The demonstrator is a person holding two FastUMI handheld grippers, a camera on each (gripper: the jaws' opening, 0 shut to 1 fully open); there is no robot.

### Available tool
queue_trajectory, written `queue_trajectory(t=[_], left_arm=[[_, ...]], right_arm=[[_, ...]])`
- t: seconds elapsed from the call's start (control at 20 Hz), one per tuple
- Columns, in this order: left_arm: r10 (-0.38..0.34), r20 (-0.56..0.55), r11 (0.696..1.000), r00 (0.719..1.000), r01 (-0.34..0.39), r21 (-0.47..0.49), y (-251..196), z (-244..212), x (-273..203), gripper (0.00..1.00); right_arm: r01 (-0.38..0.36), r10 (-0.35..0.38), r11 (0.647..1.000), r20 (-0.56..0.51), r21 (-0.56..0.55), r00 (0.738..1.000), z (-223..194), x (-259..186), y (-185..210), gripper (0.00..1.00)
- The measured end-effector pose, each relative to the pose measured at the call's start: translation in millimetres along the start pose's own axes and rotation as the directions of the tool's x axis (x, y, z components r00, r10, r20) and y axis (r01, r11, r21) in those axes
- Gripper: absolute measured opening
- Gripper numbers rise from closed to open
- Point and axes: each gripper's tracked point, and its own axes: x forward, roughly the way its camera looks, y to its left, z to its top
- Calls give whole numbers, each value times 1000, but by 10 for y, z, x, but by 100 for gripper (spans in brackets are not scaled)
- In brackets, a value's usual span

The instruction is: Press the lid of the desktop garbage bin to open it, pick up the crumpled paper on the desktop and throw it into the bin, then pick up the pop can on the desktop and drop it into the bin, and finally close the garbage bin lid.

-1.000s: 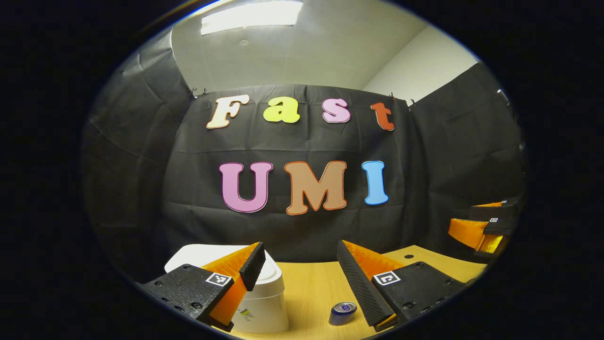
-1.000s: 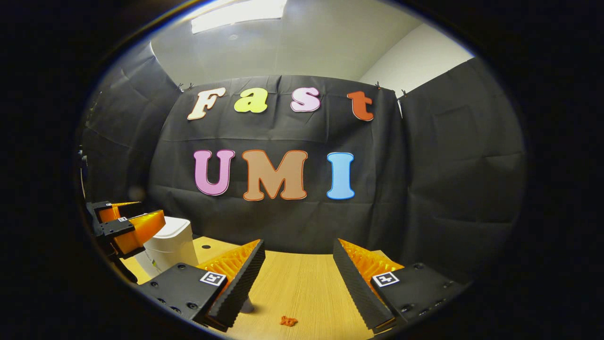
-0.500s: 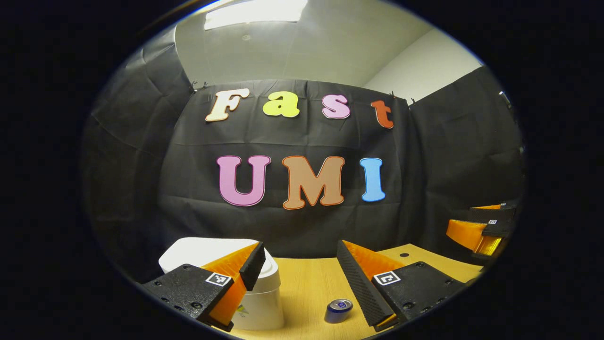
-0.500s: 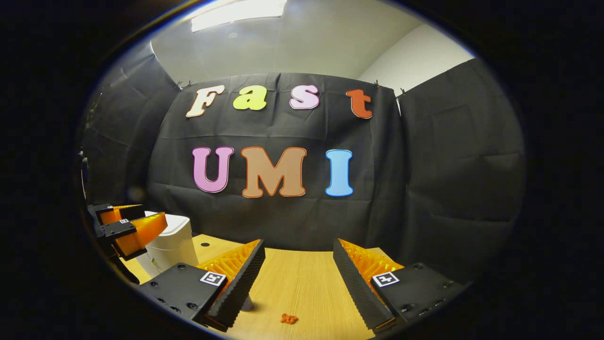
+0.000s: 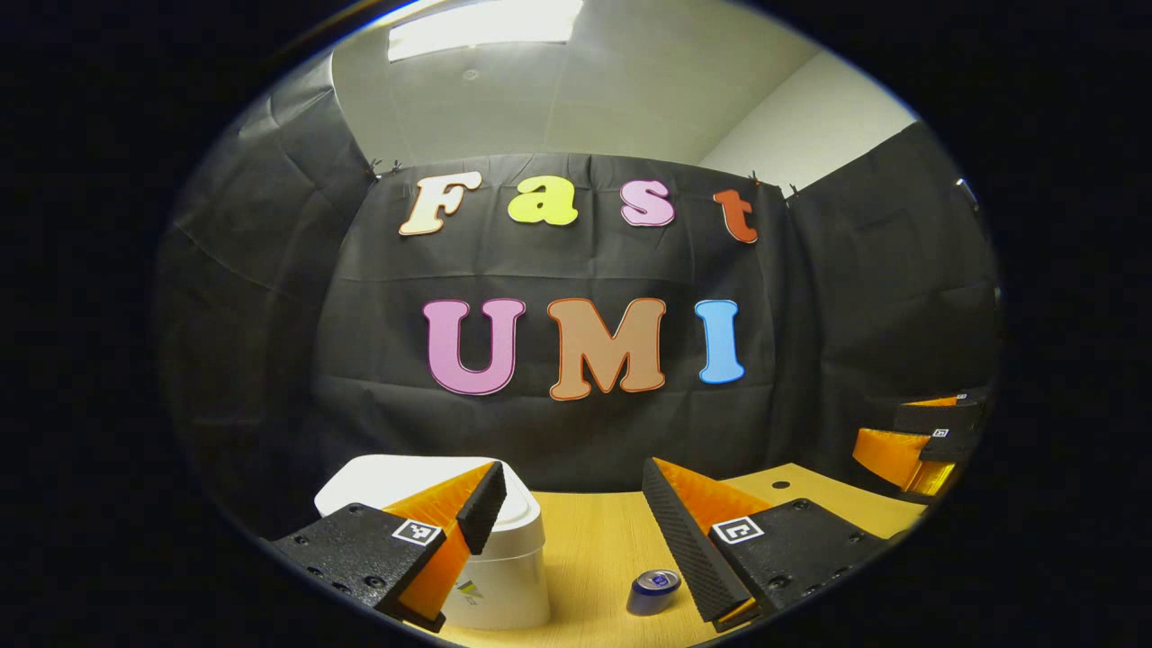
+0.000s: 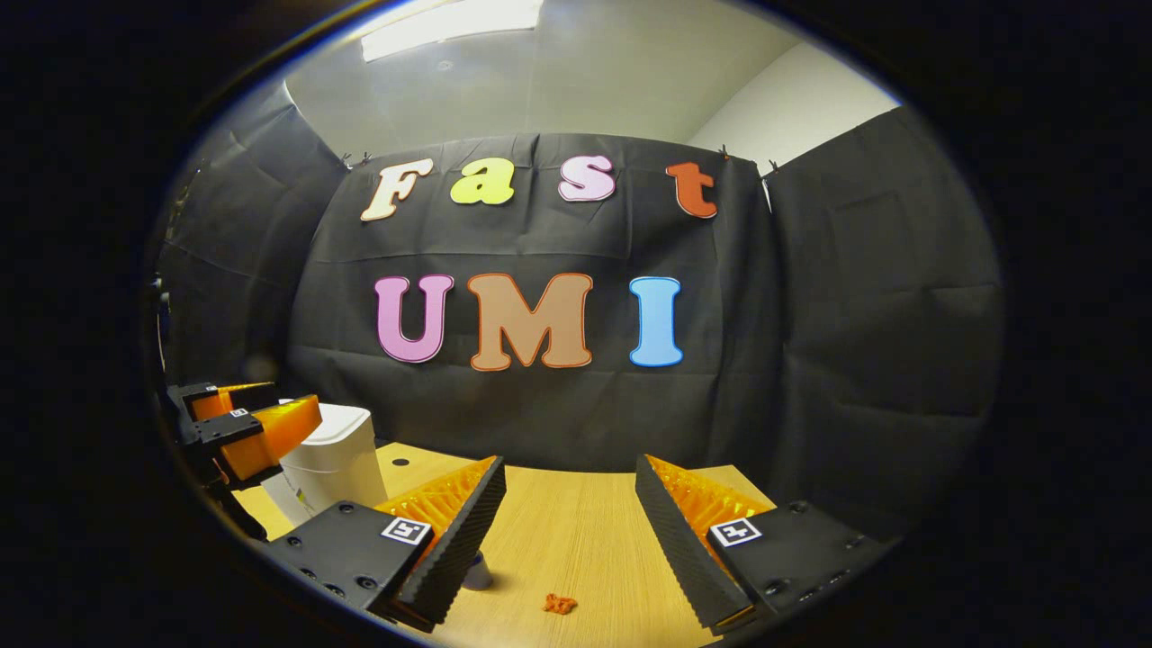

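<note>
The white plastic desktop garbage bin point(image 5: 504, 576) is seen with its lid down, partly behind the left gripper point(image 5: 571, 504), whose fingers are held wide apart over the light wooden desktop point(image 5: 585, 558). A blue pop can point(image 5: 654, 591) is lying beside the right-hand finger. The right gripper point(image 6: 569, 499) is likewise spread apart, nothing clasped; a small orange crumpled paper point(image 6: 559, 604) is spotted on the desktop point(image 6: 576, 540) between its fingers, with the bin point(image 6: 335, 454) standing far to the left.

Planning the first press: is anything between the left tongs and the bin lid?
Nothing visible. The left tongs hang open above the closed lid of the bin; the can stands apart.
</note>
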Motion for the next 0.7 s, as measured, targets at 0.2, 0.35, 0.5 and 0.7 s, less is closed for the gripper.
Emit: queue_trajectory(t=[0.2,0.35,0.5,0.7], left_arm=[[1,-4,1000,1000,-1,13,-44,-7,-18,93],[10,-3,999,1000,-10,33,-49,-1,-23,93],[25,3,999,1000,-26,41,-10,17,-19,93],[31,2,999,1000,-31,33,2,18,-6,93]], right_arm=[[-31,31,1000,-13,2,999,-53,13,10,96],[-49,49,999,-19,12,999,-47,17,-34,96],[-62,63,998,-25,15,998,-47,31,-45,96],[-68,68,998,-23,20,997,-7,24,-38,96]])
